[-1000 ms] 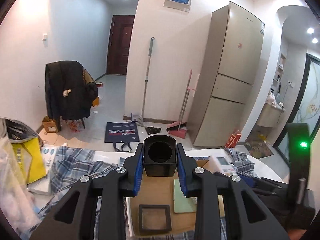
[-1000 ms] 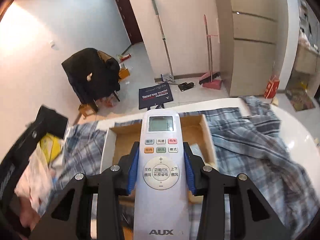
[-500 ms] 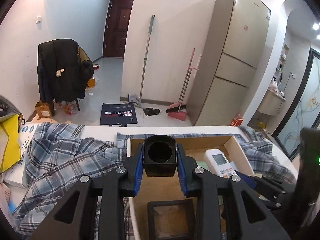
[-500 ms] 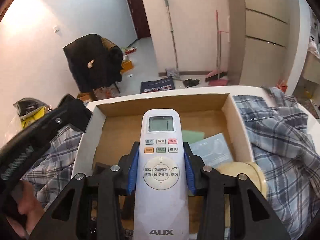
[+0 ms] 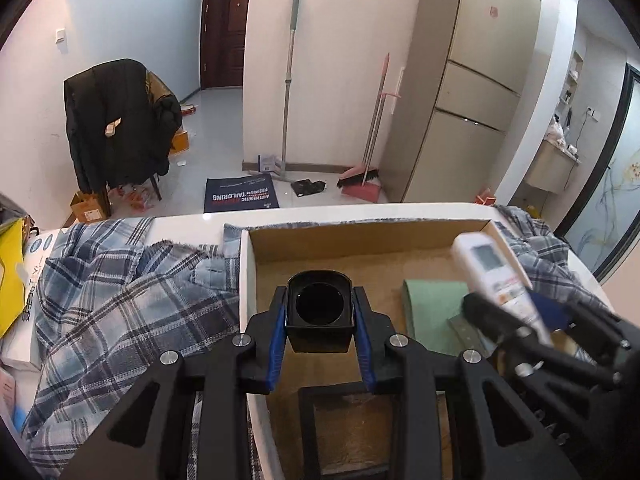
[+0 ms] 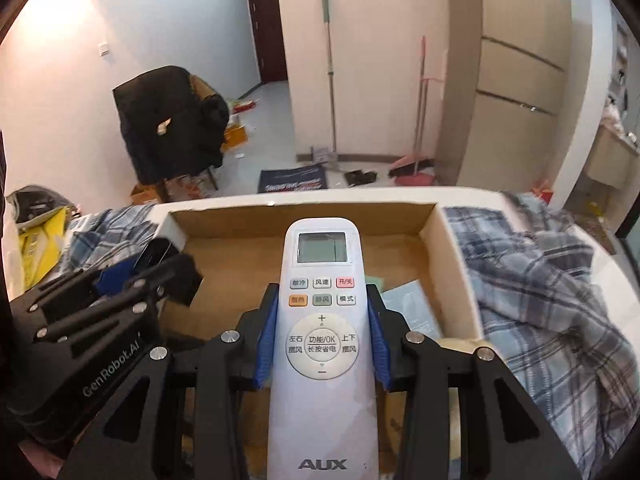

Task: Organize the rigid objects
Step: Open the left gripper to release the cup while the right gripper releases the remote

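A black square cup [image 5: 319, 310] with a round hollow sits between the blue pads of my left gripper [image 5: 320, 314], which is shut on it above the left part of an open cardboard box [image 5: 360, 240]. My right gripper [image 6: 322, 316] is shut on a white AUX remote control [image 6: 322, 320], held lengthwise over the same box [image 6: 304, 210]. The left wrist view shows the remote [image 5: 494, 268] and the right gripper [image 5: 520, 320] at the box's right side. In the right wrist view the left gripper [image 6: 160, 268] shows at the left.
Inside the box lie a black square frame [image 5: 348, 428], a green card [image 5: 432, 312] and a pale booklet [image 6: 412, 308]. Plaid shirts [image 5: 120, 300] [image 6: 536, 292] lie on the white table on both sides. Yellow bags [image 5: 10, 276] sit at the far left.
Both grippers have come down and forward over the box, still gripping the cup and the remote. The box now fills more of each view; the right gripper has held still lately.
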`<action>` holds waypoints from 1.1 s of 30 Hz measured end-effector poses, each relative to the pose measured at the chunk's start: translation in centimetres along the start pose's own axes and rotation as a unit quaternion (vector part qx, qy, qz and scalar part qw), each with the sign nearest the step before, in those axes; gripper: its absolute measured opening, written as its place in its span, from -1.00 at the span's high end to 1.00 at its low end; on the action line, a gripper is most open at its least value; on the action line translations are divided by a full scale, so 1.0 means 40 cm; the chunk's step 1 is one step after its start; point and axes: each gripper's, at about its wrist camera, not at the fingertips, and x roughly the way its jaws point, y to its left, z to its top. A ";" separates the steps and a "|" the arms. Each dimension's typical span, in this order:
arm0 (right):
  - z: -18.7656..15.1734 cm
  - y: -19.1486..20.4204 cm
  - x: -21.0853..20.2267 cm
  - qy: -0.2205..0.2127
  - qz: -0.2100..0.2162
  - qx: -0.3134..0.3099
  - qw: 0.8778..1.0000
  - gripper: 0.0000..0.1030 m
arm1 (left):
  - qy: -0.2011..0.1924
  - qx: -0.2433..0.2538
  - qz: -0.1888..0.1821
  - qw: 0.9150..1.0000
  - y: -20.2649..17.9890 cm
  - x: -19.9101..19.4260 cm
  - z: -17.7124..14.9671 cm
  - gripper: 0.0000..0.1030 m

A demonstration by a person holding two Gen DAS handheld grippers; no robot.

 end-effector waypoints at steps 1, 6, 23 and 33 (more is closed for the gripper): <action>0.003 -0.002 0.001 0.000 0.002 0.001 1.000 0.25 | 0.004 0.000 0.003 1.000 -0.002 0.004 0.000 0.38; 0.004 -0.003 -0.001 -0.007 -0.021 -0.005 1.000 0.25 | 0.011 -0.008 0.014 1.000 -0.002 -0.001 0.004 -0.21; -0.034 0.073 0.038 0.009 0.001 -0.039 0.999 0.24 | -0.180 -0.064 0.038 0.981 0.119 -0.197 0.030 -0.67; -0.018 0.051 -0.016 -0.035 0.025 -0.027 0.999 -0.32 | -0.232 -0.059 0.027 0.970 0.094 -0.290 0.044 -0.67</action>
